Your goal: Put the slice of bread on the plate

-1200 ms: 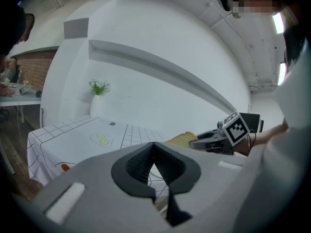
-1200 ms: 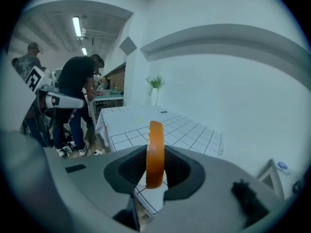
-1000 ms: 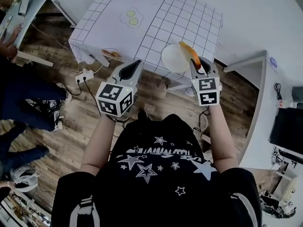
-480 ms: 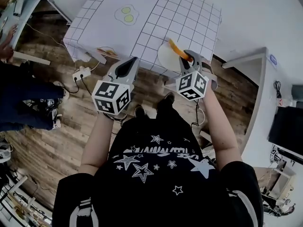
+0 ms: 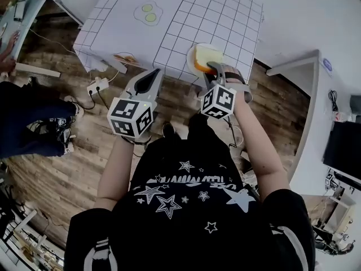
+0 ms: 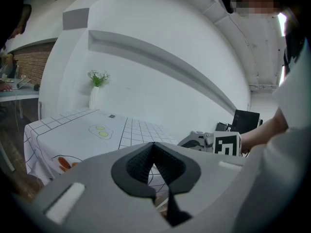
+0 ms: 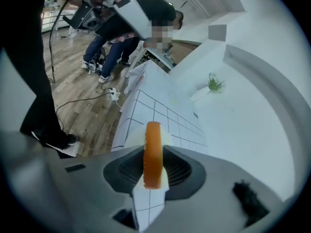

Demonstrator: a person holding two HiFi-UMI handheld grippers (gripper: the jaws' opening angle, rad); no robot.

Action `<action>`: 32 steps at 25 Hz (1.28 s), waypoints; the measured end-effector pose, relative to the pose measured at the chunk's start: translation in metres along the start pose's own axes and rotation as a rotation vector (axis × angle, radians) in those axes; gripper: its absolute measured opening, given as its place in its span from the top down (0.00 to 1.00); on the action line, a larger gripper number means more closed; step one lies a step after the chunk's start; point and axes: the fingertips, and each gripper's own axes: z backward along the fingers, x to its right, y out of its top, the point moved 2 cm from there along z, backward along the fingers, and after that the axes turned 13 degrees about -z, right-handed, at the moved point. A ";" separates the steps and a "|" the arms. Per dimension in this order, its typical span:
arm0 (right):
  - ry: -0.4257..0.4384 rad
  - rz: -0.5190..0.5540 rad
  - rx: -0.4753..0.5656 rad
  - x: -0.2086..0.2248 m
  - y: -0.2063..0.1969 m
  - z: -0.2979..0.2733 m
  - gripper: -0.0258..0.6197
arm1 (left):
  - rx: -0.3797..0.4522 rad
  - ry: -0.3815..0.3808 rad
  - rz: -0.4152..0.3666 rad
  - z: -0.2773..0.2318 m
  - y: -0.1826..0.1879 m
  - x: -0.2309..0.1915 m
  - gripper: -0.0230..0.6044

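Observation:
The slice of bread (image 5: 206,57), orange crust with a pale face, lies nearly flat over the white plate (image 5: 190,62) at the near edge of the grid-cloth table (image 5: 180,16). My right gripper (image 5: 212,69) holds its near edge; the jaws are opening, but the pads still touch the bread. In the right gripper view the bread (image 7: 153,152) stands edge-on between the pads, with the plate (image 7: 137,139) just behind it. My left gripper (image 5: 153,79) hovers left of the plate, off the table's front edge, shut and empty (image 6: 154,147).
A fried-egg shape (image 5: 149,13) lies at the far left of the table, an orange mark (image 5: 125,58) at its near left edge. A power strip (image 5: 97,87) and cables lie on the wood floor. A vase with a plant (image 6: 95,89) stands at the table's far side.
My right gripper rolled and sank toward the plate; the bread went from upright on edge to almost flat over the plate. The left gripper hardly moved.

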 end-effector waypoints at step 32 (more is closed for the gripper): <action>0.075 -0.193 0.033 -0.038 -0.009 0.023 0.69 | -0.005 -0.030 0.001 0.017 -0.012 0.005 0.95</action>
